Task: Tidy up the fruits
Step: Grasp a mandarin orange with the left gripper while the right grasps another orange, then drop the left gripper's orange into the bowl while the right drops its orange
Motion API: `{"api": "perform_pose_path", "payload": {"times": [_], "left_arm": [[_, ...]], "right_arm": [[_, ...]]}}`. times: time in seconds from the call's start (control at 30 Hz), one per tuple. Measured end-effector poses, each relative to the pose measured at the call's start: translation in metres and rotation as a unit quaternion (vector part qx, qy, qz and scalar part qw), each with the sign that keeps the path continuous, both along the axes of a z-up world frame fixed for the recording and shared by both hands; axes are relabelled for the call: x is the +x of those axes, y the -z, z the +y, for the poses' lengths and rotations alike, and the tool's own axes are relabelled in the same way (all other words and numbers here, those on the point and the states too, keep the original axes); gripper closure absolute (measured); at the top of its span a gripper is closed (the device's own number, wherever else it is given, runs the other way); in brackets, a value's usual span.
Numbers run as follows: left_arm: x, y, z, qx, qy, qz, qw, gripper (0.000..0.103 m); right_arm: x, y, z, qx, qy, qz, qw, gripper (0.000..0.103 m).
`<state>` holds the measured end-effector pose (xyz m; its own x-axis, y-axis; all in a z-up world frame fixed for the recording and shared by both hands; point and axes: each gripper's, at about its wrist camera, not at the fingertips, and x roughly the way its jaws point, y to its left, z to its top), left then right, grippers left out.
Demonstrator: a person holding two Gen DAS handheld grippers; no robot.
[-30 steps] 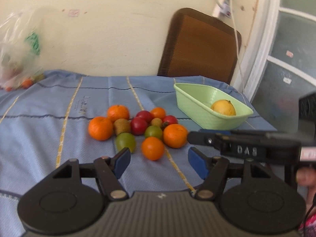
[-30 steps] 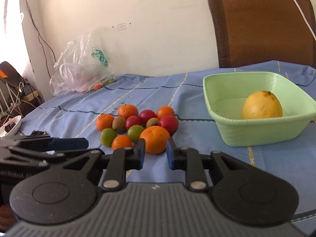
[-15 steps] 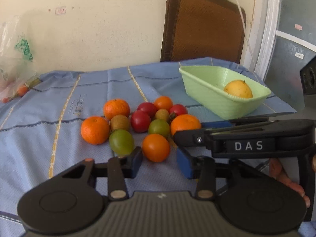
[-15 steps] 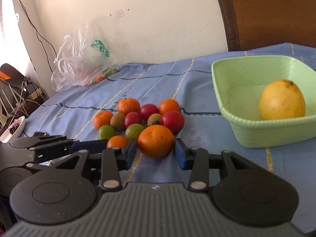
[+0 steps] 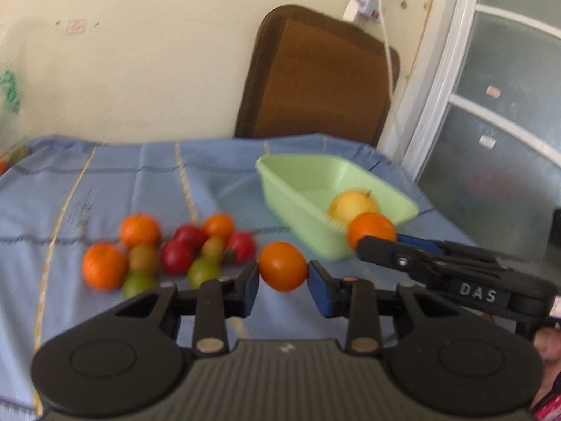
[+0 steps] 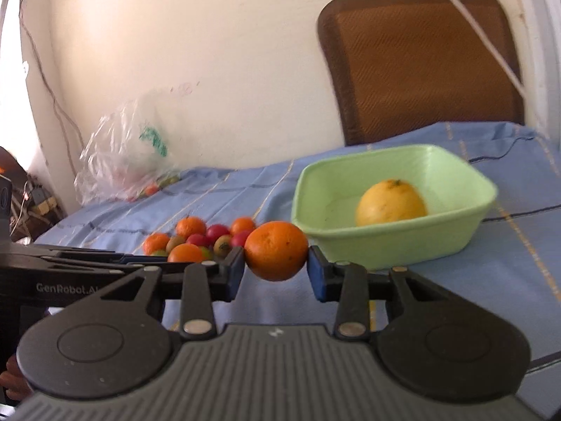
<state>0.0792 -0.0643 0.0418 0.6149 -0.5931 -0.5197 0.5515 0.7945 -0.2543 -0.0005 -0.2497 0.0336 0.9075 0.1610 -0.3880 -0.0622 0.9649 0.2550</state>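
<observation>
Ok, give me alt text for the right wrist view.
The right claw grips an orange above a blue tablecloth. Behind it, a green basin holds a yellow fruit; a fruit pile lies to its left.

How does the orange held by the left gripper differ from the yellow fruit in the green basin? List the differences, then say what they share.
The orange is deep orange; the yellow fruit is pale yellow. The orange is clamped in the left gripper, above the cloth; the yellow fruit rests in the green basin. Next to the right gripper's similar orange, the yellow fruit looks larger. Both are round citrus-like fruits.
</observation>
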Motion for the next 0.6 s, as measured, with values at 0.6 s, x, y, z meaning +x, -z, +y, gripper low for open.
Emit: {"api": "perform_pose_path", "payload": {"times": [0.6], "left_arm": [[0.054, 0.007, -0.104, 0.053, 0.021, -0.023, 0.9981, 0.068]], "right_arm": [[0.032, 0.011, -0.058, -0.095, 0.104, 0.004, 0.990, 0.060]]}}
